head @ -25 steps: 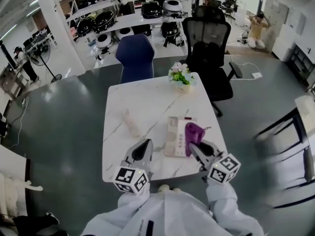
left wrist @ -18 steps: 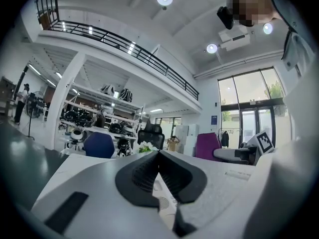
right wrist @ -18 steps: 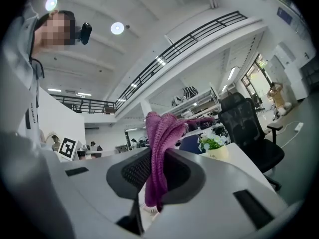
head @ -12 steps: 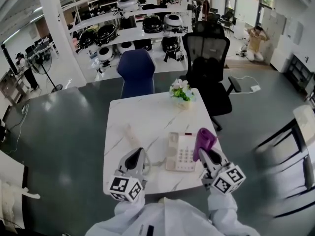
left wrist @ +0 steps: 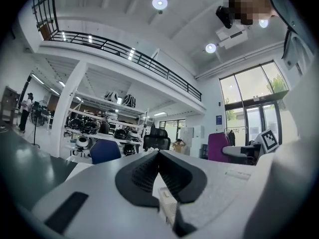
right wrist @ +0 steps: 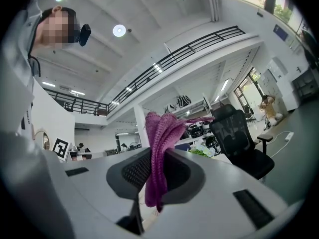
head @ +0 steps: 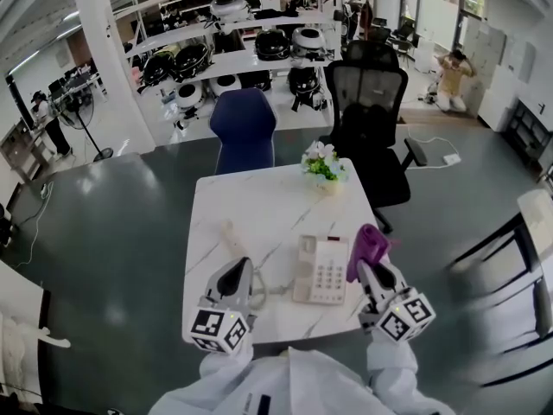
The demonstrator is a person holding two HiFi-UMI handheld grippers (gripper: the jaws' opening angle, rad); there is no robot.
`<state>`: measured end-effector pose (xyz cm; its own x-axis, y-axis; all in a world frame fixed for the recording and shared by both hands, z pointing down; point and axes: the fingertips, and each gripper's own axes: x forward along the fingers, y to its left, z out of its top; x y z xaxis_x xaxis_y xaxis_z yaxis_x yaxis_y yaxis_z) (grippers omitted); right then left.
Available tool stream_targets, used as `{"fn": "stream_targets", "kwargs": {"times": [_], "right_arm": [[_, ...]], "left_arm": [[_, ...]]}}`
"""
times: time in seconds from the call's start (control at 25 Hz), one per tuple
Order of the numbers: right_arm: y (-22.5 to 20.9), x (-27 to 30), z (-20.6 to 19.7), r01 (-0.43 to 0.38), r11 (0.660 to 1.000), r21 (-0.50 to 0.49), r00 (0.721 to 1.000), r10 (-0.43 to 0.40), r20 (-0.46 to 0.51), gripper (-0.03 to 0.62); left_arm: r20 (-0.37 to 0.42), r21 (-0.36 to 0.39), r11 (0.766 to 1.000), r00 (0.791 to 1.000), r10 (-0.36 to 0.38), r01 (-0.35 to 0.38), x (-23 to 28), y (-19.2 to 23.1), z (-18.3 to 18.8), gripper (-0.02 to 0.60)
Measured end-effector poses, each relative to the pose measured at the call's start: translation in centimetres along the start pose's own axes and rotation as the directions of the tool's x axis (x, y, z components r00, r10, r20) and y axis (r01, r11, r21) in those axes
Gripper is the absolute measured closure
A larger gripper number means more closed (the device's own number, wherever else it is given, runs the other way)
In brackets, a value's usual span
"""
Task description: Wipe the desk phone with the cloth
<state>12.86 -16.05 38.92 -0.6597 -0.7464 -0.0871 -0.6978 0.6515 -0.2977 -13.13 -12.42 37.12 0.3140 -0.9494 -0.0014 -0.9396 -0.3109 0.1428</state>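
Note:
The beige desk phone (head: 320,271) lies on the white marble table (head: 259,206), keypad up. Its handset (head: 232,235) lies off the cradle to the left, joined by a cord. My right gripper (head: 370,266) hovers just right of the phone, tilted upward, shut on a purple cloth (head: 365,246). In the right gripper view the purple cloth (right wrist: 162,133) stands up between the jaws of the right gripper (right wrist: 158,158). My left gripper (head: 238,271) sits left of the phone near the front edge. Seen in its own view, the left gripper (left wrist: 158,156) is shut on nothing.
A small flower pot (head: 322,167) stands at the table's far right. A blue chair (head: 244,128) and a black office chair (head: 371,102) are behind the table. Shelves with appliances (head: 251,46) line the back. A dark frame (head: 510,240) stands to the right.
The right gripper has carried the purple cloth off the phone's top to its right side and tilted it up. The left gripper has barely moved.

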Motion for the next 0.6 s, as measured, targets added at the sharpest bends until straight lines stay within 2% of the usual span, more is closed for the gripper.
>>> {"fn": "stream_targets", "kwargs": {"times": [0.6], "right_arm": [[-0.84, -0.16, -0.37, 0.021, 0.999, -0.049, 1.000, -0.022, -0.016, 0.553]], "left_arm": [[-0.018, 0.015, 1.000, 1.000, -0.009, 0.009, 0.77, 0.00, -0.66, 0.584]]}}
